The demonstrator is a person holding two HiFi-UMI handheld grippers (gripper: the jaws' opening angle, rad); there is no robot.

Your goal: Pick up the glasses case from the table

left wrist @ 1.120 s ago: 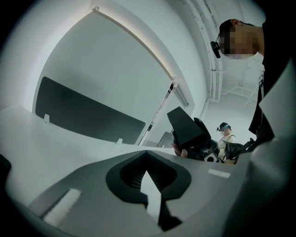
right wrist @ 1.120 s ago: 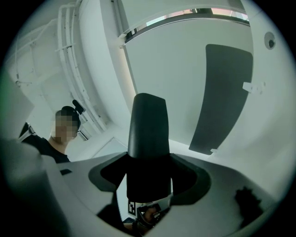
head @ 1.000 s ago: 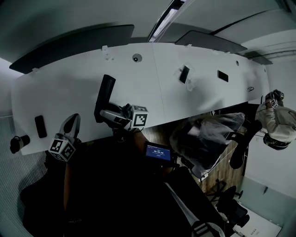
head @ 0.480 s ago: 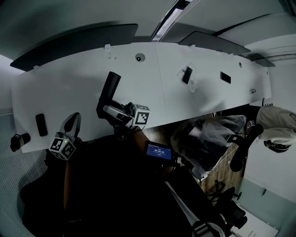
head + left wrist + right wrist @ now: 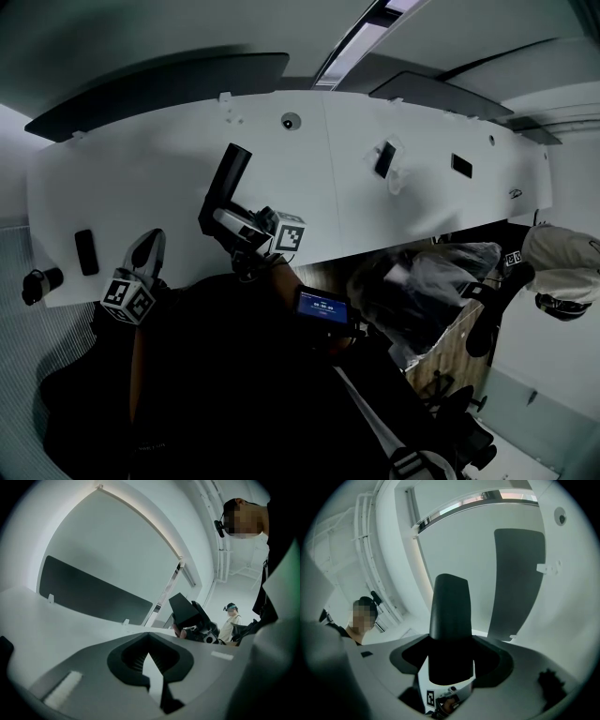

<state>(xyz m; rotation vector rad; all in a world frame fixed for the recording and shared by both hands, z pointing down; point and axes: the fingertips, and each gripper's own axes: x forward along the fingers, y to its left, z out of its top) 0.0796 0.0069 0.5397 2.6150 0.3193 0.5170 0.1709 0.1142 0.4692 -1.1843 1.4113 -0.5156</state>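
Hanging nearest the person, the left hand-held gripper (image 5: pixel 148 242) has its jaws pressed together with nothing between them. Just beyond, the right hand-held gripper (image 5: pixel 223 223) is clamped on the lower end of the black glasses case (image 5: pixel 228 180), which juts up at a tilt from between the jaws, held above the white tabletop (image 5: pixel 141 178). Farther out on the tabletop a small black object (image 5: pixel 85 251) lies well to the left, another dark item (image 5: pixel 382 159) lies well to the right, and a second person (image 5: pixel 562 272) stands past the right end.
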